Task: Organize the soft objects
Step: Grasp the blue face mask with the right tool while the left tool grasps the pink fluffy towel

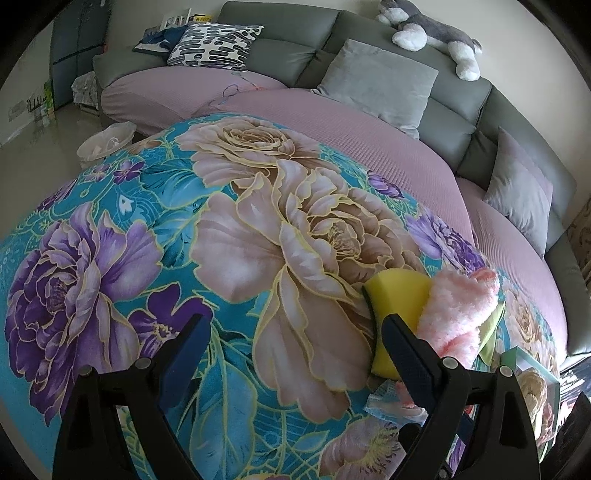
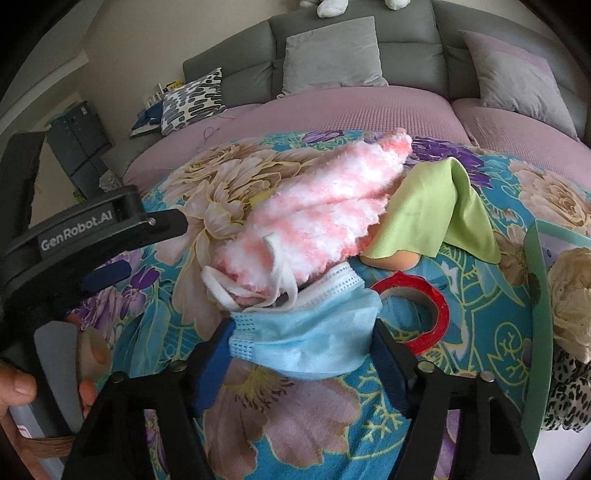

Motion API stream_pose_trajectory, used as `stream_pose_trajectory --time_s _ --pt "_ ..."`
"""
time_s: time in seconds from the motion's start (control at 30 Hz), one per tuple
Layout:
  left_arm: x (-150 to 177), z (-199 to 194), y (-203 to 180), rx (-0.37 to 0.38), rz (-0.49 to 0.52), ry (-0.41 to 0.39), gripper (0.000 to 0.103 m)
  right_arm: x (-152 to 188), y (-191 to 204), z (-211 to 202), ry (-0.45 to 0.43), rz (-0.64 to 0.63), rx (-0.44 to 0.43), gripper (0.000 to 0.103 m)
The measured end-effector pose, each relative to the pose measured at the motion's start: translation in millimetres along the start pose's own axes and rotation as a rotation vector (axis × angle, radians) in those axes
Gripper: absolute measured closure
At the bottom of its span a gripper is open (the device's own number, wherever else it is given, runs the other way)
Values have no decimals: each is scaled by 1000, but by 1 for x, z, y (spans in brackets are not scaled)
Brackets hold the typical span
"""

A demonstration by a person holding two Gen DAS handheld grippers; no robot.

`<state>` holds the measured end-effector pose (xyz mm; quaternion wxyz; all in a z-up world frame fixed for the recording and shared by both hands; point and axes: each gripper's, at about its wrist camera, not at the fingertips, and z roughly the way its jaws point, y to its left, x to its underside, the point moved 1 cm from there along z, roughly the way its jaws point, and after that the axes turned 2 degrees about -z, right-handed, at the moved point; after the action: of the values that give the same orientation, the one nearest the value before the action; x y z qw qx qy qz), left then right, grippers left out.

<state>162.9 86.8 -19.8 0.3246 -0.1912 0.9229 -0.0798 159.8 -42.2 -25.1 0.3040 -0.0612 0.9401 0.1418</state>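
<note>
In the right wrist view a blue face mask [image 2: 306,339] lies crosswise between my right gripper's [image 2: 301,343] fingers, and both blue pads press on its ends. Its white ear loops [image 2: 280,280] trail onto a fluffy pink-and-white cloth [image 2: 314,206] behind it. A green cloth [image 2: 443,214] drapes over a beige object [image 2: 391,260] to the right. In the left wrist view my left gripper [image 1: 295,347] stands open over the floral cover [image 1: 147,258], with nothing between its fingers. A yellow sponge [image 1: 399,295] and the pink cloth [image 1: 458,310] lie just beyond its right finger.
A red tape ring [image 2: 417,314] lies right of the mask. A green-rimmed box [image 2: 535,295] at the right edge holds cream lace [image 2: 572,295] and spotted fabric [image 2: 569,391]. Behind the cover stands a grey sofa [image 1: 461,110] with cushions [image 1: 384,81] and a plush dog [image 1: 432,29]. A hand [image 2: 18,387] holds the left gripper.
</note>
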Motion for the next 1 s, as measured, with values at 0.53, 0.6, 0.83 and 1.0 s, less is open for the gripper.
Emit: stream_pose_trajectory --time_s 0.53,0.6,0.83,1.0 --pt "1 -7 -12 1 47 -20 9 4 -23 -27 -26 29 10 41" --pt "1 -9 -15 11 58 -27 9 4 -28 -33 -35 35 23 41" --pt "5 -8 -34 77 112 -1 9 6 -56 -51 -63 91 78 41" --pt "11 -9 -54 117 185 -5 9 7 -70 -65 -90 114 105 41"
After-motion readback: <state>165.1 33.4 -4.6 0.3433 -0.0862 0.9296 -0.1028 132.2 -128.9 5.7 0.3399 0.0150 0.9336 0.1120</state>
